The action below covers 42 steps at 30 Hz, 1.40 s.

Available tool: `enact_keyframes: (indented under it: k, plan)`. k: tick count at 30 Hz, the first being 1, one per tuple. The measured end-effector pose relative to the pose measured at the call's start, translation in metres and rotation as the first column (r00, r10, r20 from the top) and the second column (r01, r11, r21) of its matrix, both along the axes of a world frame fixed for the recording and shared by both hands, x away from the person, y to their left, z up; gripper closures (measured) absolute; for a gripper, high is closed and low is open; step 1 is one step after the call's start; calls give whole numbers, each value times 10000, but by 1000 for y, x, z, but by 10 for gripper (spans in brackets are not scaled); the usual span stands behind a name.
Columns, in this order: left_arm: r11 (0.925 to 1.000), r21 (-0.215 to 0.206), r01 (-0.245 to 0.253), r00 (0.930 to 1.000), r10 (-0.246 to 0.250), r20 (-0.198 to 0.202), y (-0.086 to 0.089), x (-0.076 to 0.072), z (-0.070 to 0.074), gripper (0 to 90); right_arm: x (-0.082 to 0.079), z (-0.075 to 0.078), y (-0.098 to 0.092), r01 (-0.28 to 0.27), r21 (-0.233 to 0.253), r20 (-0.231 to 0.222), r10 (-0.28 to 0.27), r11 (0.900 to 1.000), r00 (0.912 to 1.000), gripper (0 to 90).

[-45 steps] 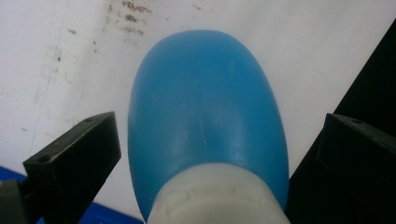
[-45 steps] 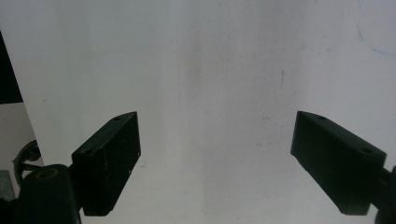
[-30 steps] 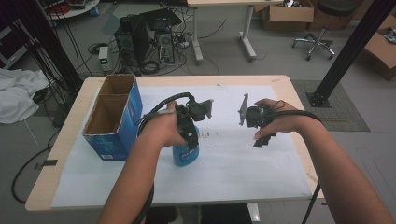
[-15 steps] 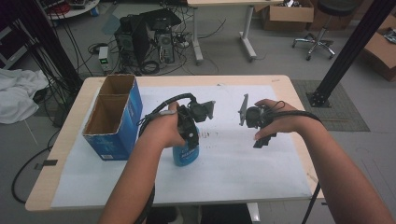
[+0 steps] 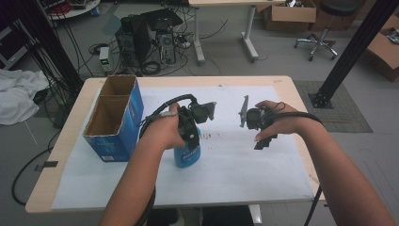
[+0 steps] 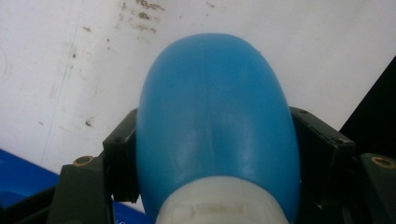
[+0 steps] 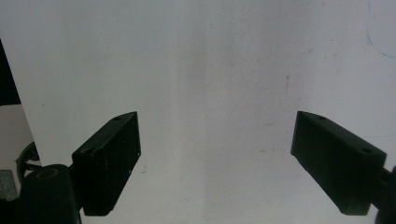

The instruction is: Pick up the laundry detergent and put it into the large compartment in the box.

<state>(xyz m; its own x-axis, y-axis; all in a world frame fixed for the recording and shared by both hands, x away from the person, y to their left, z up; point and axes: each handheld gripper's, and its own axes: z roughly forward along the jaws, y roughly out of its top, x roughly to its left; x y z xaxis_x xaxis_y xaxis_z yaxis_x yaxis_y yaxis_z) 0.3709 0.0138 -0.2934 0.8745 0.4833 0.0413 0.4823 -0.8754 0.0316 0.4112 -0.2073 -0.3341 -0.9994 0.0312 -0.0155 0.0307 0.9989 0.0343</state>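
Our left tool [image 5: 189,136] pinches the blue bottle [image 5: 187,153], which stands upright on the white-papered bench [image 5: 235,174]. Our right tool [image 5: 261,141] hangs spread above the paper, well apart from it.

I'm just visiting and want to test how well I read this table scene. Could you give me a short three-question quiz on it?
1. True or false: the left gripper has its jaws closed around the blue plastic bottle with the white neck.
2. What sits between the jaws of the right gripper? A) a bottle B) nothing C) a cable
3. Fill in: the blue cardboard box has ___ open compartments.

Key: 1 true; 2 B; 3 two.
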Motion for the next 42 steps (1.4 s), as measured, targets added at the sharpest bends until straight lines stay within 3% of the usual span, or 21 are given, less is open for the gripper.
enact_keyframes:
  k: [12, 22, 29, 36, 42]
  plan:
    - [9997, -21, -251, 9995, 252, 176, 0, 2, -2, 371, 0, -1, 0, -6, 3, 15, 6, 10000, 10000, 160]
    - [9992, -138, -362, 9992, 364, 136, 2, 2, -2, 381, 0, -1, 0, -1, -26, 19, 1, 10000, 10000, 160]
    - [9986, 33, -530, 9986, 530, -3, 0, 3, -1, 384, -1, 0, 0, 13, 8, 34, -13, 10000, 10000, 160]
    - [9985, -29, -555, 9984, 555, 106, 3, 1, 12, 384, -2, 0, -1, 32, 19, 65, -32, 10000, 10000, 160]
    - [9930, -163, -1168, 9931, 1166, -157, 12, 3, 33, 383, -3, 3, -2, 54, 46, 87, -54, 10000, 9999, 160]
